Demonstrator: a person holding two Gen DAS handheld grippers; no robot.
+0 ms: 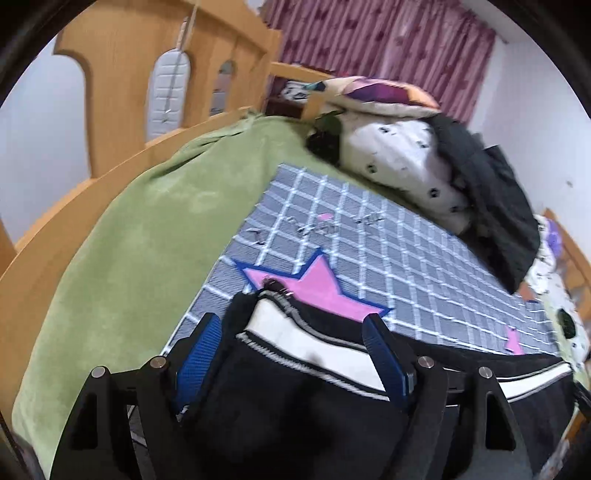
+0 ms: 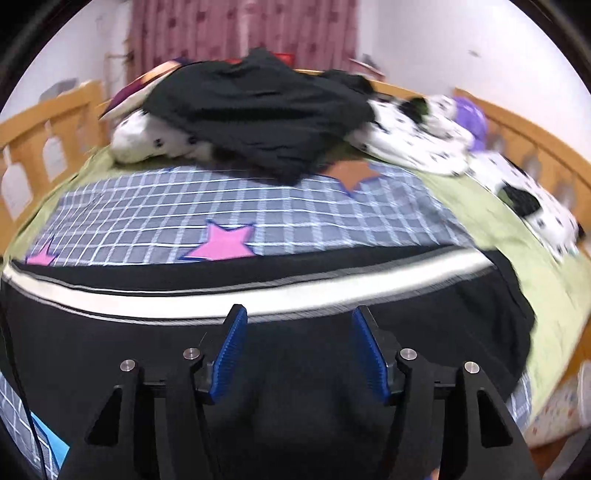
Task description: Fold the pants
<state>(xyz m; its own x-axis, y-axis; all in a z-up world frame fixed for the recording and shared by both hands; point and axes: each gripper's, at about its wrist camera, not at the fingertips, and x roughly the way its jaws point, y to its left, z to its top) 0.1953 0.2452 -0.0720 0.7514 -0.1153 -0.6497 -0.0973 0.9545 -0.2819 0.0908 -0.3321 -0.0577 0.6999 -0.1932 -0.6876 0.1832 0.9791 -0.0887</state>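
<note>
Black pants [image 2: 295,269] with a white side stripe lie stretched across the grey checked bedspread [image 2: 258,206]. In the left wrist view one end of the pants [image 1: 295,343], black with white and grey striped bands, lies between the fingers of my left gripper [image 1: 291,328]. Those blue pads stand wide apart and do not press on the cloth. My right gripper [image 2: 299,317] hovers over the black middle of the pants just short of the white stripe, open, with nothing pinched between its pads.
A heap of black clothes [image 2: 258,107] lies on white spotted bedding [image 2: 417,144] at the far end of the bed. A green blanket [image 1: 129,240] borders the spread. Wooden bed rails [image 2: 44,122] run along both sides, with pink curtains [image 2: 240,29] behind.
</note>
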